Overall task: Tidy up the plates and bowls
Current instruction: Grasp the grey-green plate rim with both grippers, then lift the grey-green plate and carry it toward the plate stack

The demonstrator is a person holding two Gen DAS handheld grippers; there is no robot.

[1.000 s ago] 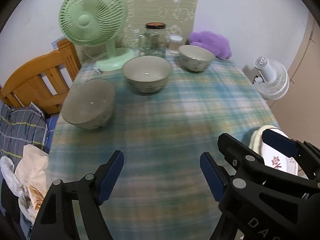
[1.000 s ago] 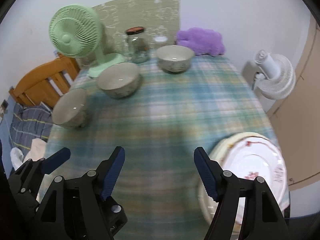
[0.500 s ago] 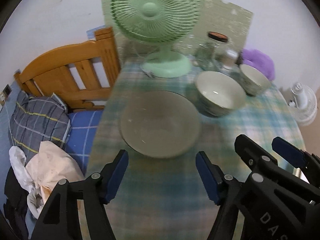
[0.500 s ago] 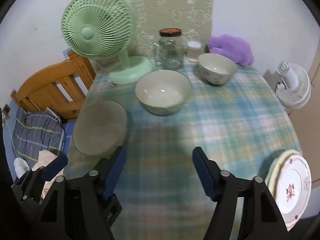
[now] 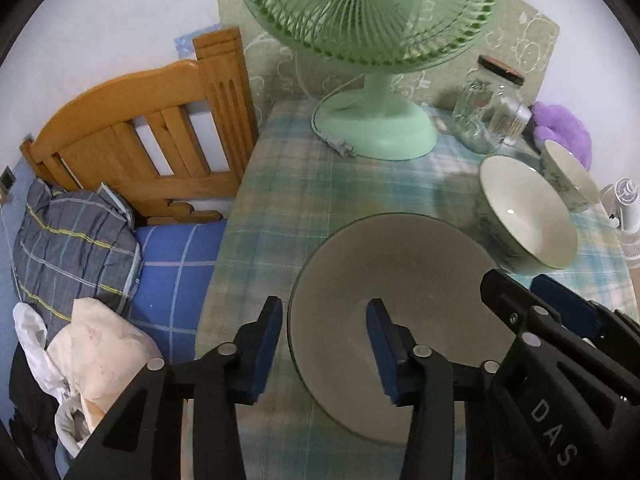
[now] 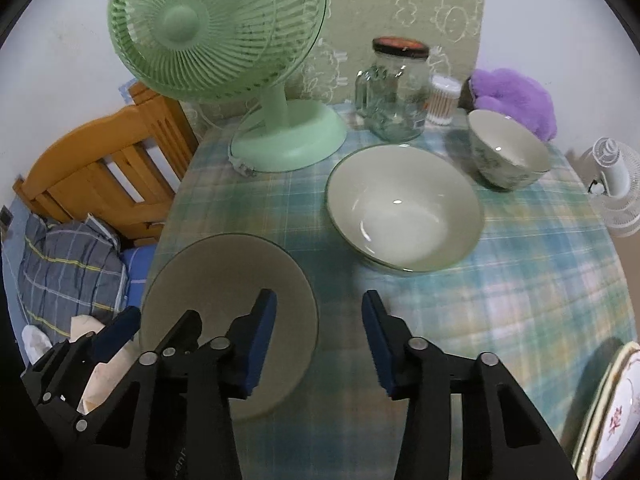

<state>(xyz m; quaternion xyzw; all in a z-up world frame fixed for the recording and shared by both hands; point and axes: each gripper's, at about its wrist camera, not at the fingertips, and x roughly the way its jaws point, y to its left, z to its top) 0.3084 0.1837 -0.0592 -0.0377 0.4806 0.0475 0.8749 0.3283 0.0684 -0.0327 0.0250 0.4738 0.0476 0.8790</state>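
Bowls are sitting in a loose row on the counter (image 6: 520,280), which is wearing a green-and-blue plaid cloth: a wide grey-beige ceramic bowl (image 5: 400,280) nearest me at the left edge, a larger cream bowl with a dark rim (image 6: 404,208) beside it, and a smaller patterned cream bowl (image 6: 508,156) farther right, each apart from the next. I am holding the left gripper (image 5: 324,344) over the near rim of the grey-beige bowl; its jaws are standing apart, straddling the rim with one blue pad outside and one over the interior, and I cannot tell whether either is touching. The right gripper (image 6: 318,340) is hovering just beside that same bowl, jaws likewise spread and gripping nothing. A stack of white plates with a red floral print (image 6: 612,412) is lying at the counter's near right edge. Behind the bowls I am seeing a mint-green desk fan (image 6: 224,36), a clear glass jar with a dark lid (image 6: 396,88) and a purple plush item (image 6: 516,100).
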